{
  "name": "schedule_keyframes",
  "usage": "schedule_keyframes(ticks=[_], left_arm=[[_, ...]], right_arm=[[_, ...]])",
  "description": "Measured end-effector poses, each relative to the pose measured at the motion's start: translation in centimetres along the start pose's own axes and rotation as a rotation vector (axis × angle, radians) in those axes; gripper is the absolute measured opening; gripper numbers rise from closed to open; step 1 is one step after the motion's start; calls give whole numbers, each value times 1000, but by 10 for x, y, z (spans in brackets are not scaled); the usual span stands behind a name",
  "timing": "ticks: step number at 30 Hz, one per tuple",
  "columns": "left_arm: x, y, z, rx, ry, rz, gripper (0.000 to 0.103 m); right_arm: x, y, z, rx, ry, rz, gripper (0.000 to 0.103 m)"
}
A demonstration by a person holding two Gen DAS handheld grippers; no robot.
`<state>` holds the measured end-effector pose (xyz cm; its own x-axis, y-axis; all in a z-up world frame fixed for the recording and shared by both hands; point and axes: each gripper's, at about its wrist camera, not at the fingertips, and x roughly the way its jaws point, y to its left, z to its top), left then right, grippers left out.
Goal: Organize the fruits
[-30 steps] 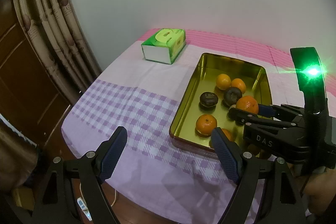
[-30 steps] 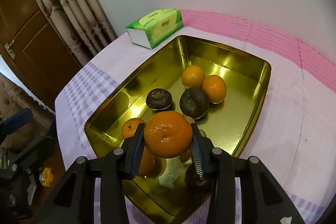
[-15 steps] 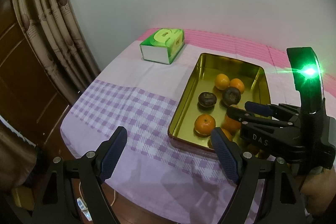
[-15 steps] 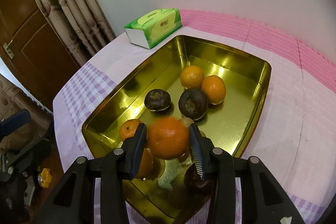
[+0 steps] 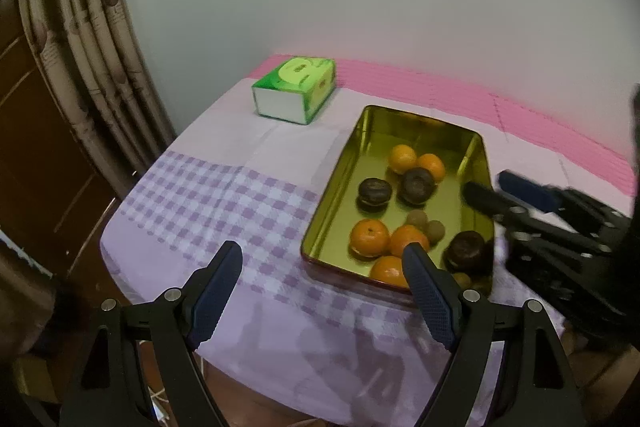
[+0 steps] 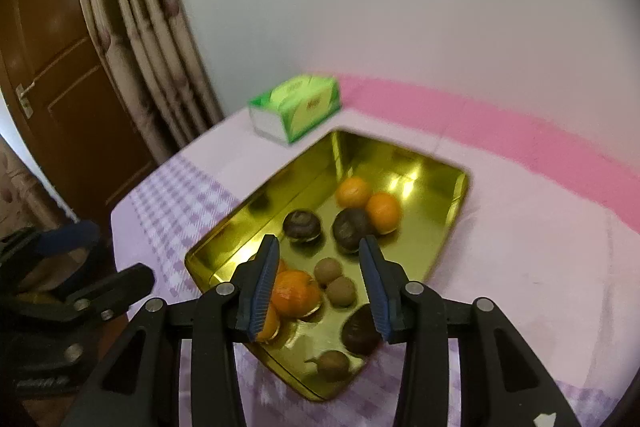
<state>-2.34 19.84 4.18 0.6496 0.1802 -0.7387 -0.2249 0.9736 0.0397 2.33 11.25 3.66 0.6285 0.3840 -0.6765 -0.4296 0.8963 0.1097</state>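
A gold metal tray (image 5: 362,131) (image 6: 448,239) sits on the cloth-covered table and holds several oranges, dark brown fruits and small tan fruits. An orange (image 6: 294,291) lies in the tray's near end beside two small tan fruits (image 6: 340,291). My right gripper (image 6: 320,283) is open and empty, raised above the tray's near end; it shows in the left wrist view (image 5: 516,199) at the tray's right side. My left gripper (image 5: 324,299) is open and empty above the table's front edge, left of the tray.
A green tissue box (image 5: 294,89) (image 6: 296,107) stands at the back left of the table. The cloth (image 5: 208,195) is purple check in front and pink at the back. Curtains (image 5: 92,39) and a brown door (image 6: 60,99) are to the left.
My right gripper opened and let go of the orange, which now lies in the tray's near end. The right gripper then lifted and pulled back. The left gripper barely moved.
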Motion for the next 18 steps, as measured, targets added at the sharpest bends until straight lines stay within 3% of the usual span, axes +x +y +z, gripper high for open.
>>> schedule_keyframes(ticks=[4,10,14,16,18], left_arm=[[-9,-8,0,30,-36,-2,82],[-27,-16,-2,43,-91,-7,82],[-61,-24,-4,57,-225,46,84],[-77,-25,-2,60,-282,50,98],[-98,-24,-1,46,-348,34,101]], right_arm=[[-43,-8,-6,-4,-96,-58,52],[-89,-10,-20,-38,-174,-131,59],[-116,-7,-29,-64,-213,-164,62],[-127,-5,-32,-70,-231,-175,63],[-141,-6,-32,-69,-255,-184,65]])
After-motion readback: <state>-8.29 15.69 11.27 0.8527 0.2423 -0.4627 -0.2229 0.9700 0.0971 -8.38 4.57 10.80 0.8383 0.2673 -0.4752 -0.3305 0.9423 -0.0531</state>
